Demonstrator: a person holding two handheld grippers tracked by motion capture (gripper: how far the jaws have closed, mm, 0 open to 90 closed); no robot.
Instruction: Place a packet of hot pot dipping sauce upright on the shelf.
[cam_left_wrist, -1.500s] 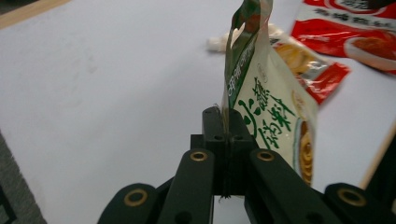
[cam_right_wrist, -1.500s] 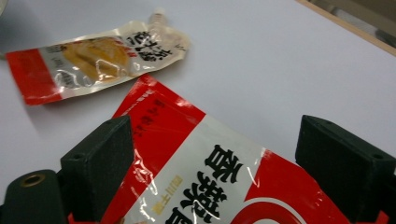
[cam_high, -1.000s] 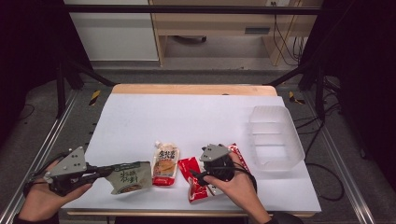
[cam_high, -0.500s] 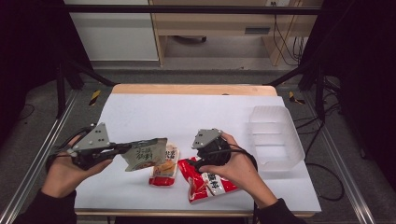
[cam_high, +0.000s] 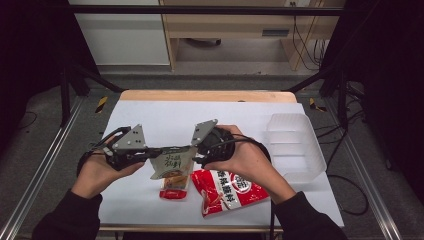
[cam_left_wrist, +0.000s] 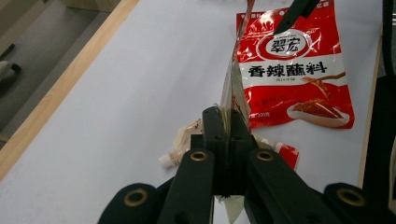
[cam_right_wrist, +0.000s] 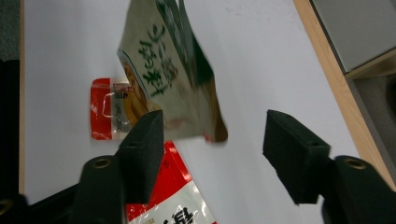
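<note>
My left gripper (cam_high: 156, 150) is shut on the edge of a beige and green pouch (cam_high: 172, 163) and holds it above the table; in the left gripper view both jaws clamp its thin edge (cam_left_wrist: 229, 116). My right gripper (cam_high: 196, 156) faces that pouch from the right. Its jaws have just been closing, but they stand apart (cam_right_wrist: 217, 144), with the pouch's (cam_right_wrist: 170, 74) lower corner hanging in the gap, untouched by the pads. A big red pouch (cam_high: 227, 191) (cam_left_wrist: 294, 70) lies flat on the white table (cam_high: 160, 115). A small red and orange pouch (cam_high: 174, 192) (cam_right_wrist: 109, 109) lies beside it.
A clear plastic tub (cam_high: 295, 145) stands at the table's right side. The table's wooden far edge (cam_high: 205, 95) runs along the back, and metal rails flank both sides. Both forearms in black sleeves come in from the bottom.
The left gripper has carried the beige pouch up and to the right, toward the table's middle. The right gripper has lifted off the red pouch and come up to the held pouch.
</note>
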